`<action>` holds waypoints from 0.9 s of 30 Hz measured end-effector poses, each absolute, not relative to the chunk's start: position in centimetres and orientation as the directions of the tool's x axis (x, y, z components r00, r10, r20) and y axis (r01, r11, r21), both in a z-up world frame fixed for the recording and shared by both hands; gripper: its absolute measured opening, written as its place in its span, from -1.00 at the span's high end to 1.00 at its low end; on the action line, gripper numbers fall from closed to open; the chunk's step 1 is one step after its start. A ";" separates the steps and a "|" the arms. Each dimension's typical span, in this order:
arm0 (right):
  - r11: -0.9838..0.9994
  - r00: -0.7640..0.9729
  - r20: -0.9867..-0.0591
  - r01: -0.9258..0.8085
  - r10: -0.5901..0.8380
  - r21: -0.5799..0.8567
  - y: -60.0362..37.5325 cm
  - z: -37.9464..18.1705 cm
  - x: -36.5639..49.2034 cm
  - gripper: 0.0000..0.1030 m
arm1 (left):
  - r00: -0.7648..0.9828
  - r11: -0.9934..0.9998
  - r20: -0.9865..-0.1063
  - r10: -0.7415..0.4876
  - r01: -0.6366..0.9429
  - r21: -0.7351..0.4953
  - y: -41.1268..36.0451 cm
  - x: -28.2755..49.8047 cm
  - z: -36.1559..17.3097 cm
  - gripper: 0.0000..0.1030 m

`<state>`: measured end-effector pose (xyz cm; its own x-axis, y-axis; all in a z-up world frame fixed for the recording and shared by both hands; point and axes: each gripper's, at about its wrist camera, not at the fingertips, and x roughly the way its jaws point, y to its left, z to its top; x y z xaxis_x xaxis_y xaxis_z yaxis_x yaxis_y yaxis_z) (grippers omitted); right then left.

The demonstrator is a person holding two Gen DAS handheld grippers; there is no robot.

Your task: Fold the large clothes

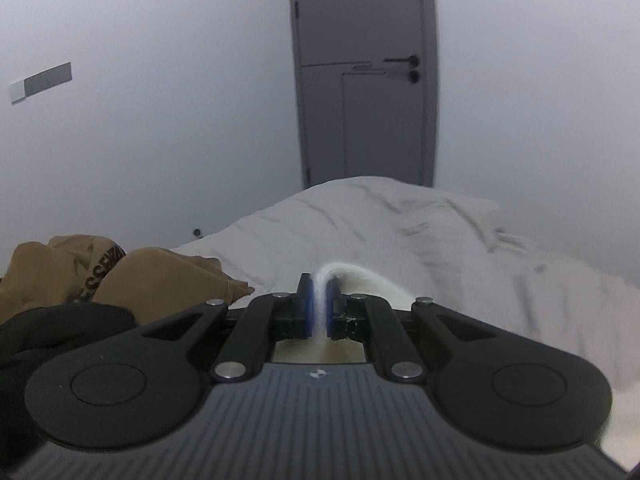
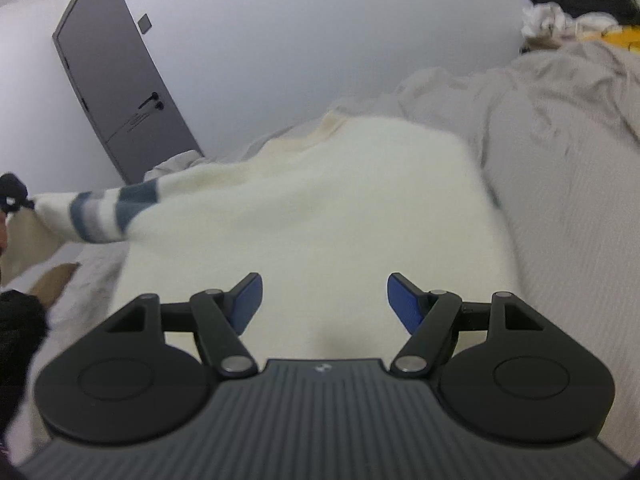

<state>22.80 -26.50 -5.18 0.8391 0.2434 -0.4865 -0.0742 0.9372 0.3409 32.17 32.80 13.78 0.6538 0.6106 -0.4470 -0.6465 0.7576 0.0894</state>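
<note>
**Sleeve lifted clear of the bed for the first fold**

Pale grey bedding [image 2: 560,208] covered the bed that served as the work surface, and a cream knit sweater [image 2: 320,208] lay spread on it just ahead of the right gripper [image 2: 325,304]. That gripper's blue-padded fingers [image 2: 248,302] stood spread apart with nothing between them, hovering low over the near part of the sweater body, probably placed there to pin or steady the cloth while the other side was drawn across. The body of the sweater ran away from this camera, its long axis pointing toward the far wall, with what looked like the collar end farthest off.

Off to the left, the sleeve with blue and grey stripes [image 2: 116,212] stretched sideways from the body, raised off the bed and pulled taut toward the left gripper [image 1: 319,304]. In the left wrist view its fingers [image 1: 306,306] were pressed together, pinching a thin fluffy edge of the white knit, seemingly the cuff. Holding the sleeve out straight like this likely served to fold it inward over the body.

Beside the left gripper sat a tan garment [image 1: 120,272] and something black [image 1: 48,340]. Farther back, rumpled clothes [image 2: 568,16] were heaped at the bed's far corner, and a grey door [image 1: 364,72] stood in the plain wall beyond.
</note>
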 end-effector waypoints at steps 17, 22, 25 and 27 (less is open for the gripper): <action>0.962 0.819 -0.540 -0.052 0.194 0.267 -25.2 -8.2 26.9 -0.41 | 0.591 0.787 -0.572 0.570 -0.593 0.171 37.1 39.7 -0.5 0.51; 0.950 0.823 -0.522 -0.066 0.225 0.304 -25.7 -7.1 25.9 -0.39 | 0.601 0.783 -0.578 0.553 -0.612 0.113 35.6 36.8 2.8 -0.02; 0.953 0.829 -0.513 -0.076 0.223 0.292 -25.7 -6.4 25.0 -0.39 | 0.622 0.795 -0.575 0.532 -0.600 0.087 34.4 34.7 5.2 -0.07; 0.954 0.834 -0.503 -0.088 0.228 0.287 -25.7 -6.0 24.5 -0.39 | 0.648 0.810 -0.562 0.514 -0.582 0.069 32.7 32.7 7.0 -0.07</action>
